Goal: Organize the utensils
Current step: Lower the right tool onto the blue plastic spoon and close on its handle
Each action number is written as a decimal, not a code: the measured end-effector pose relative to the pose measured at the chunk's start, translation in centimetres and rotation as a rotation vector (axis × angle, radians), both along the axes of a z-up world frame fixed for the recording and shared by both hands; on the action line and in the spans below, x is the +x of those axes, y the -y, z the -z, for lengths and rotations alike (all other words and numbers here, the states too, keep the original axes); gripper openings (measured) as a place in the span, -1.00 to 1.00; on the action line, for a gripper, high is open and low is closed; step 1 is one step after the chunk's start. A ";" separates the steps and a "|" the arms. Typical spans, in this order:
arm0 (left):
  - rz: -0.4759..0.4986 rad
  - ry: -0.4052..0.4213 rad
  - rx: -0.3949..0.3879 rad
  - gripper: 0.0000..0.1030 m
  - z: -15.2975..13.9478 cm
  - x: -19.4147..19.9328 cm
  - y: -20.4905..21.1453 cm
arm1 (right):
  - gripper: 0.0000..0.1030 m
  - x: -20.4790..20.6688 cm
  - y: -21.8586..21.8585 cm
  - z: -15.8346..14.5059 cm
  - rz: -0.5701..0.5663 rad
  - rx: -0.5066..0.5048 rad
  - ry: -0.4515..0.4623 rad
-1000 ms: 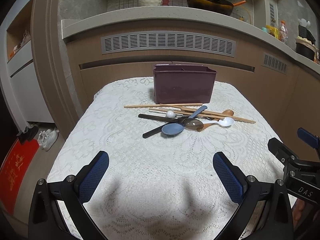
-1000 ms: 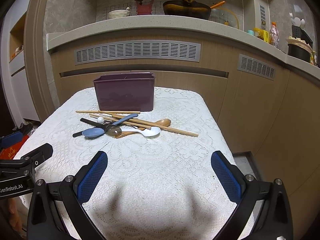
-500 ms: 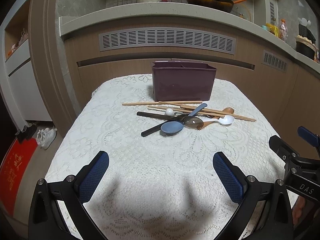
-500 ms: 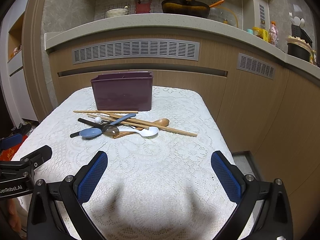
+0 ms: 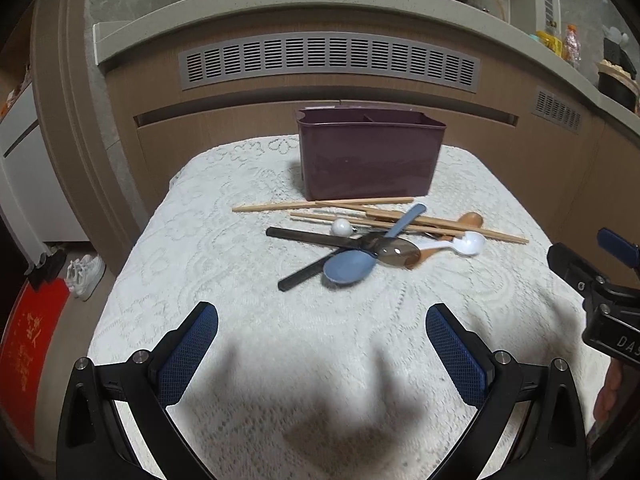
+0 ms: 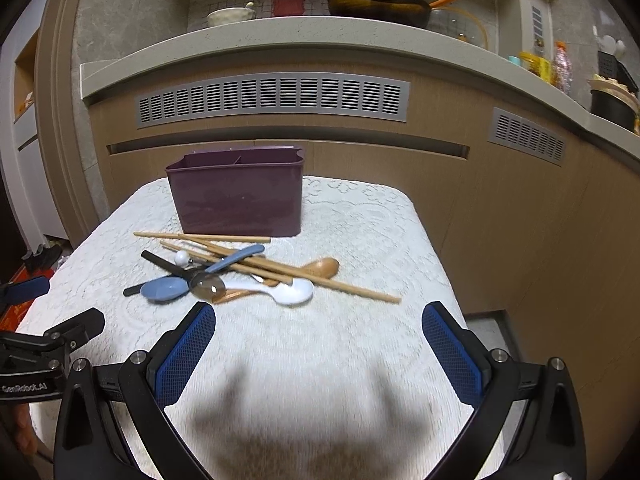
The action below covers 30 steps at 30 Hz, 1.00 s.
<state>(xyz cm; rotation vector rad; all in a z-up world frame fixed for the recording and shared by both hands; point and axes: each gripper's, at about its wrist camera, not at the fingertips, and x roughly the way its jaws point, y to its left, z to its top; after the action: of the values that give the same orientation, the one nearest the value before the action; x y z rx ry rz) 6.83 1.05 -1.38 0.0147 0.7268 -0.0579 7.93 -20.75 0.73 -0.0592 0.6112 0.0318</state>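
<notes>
Both sets of tongs are spread wide with nothing between the blue pads, just hanging over the near bare part of the lace-covered tabletop (image 5: 200,240). The left tongs (image 5: 322,316) sit short of the utensil pile, and the right tongs (image 6: 318,314) do the same, a bit closer to it.

Landmark is the purple bin (image 5: 368,156), upright at the far end of the tabletop, with a divider showing inside. Everything to sort lies in one tangled heap right in front of the bin, none of it inside.

Going left to right in front of the bin: the chopsticks (image 5: 320,206) start furthest left, one lying along the bin's base and the others fanning out to the right. A black-handled spoon (image 5: 312,238) crosses under them, with a small white ball-shaped piece (image 5: 341,226) just beside it. Then the blue spoon (image 5: 348,266), bowl toward the tongs, handle angled back at the bin. Touching its bowl is a clear brownish spoon bowl (image 5: 396,250). Further right are the white spoon (image 5: 468,244) and the wooden spoon (image 5: 472,220), both tucked under the chopsticks.
</notes>
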 end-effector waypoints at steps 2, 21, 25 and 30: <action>0.006 -0.003 -0.023 1.00 -0.2 1.1 -0.5 | 0.99 1.2 -0.1 -0.2 -0.019 -0.002 -0.009; 0.497 -0.173 0.034 0.23 3.6 12.2 0.3 | 0.53 10.0 -2.4 3.5 -0.178 -0.062 -0.201; 0.544 -0.244 0.051 0.23 4.6 14.7 1.2 | 0.53 9.9 -1.9 4.1 -0.178 -0.072 -0.226; 0.522 -0.292 -0.039 0.23 4.8 16.5 0.8 | 0.41 10.9 -1.7 4.5 -0.194 -0.012 -0.263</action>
<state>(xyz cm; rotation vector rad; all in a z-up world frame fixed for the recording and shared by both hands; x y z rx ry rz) 23.29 0.23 -6.21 0.1618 0.9994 -0.5826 18.81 -19.07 -3.77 -0.1270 0.8669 0.2262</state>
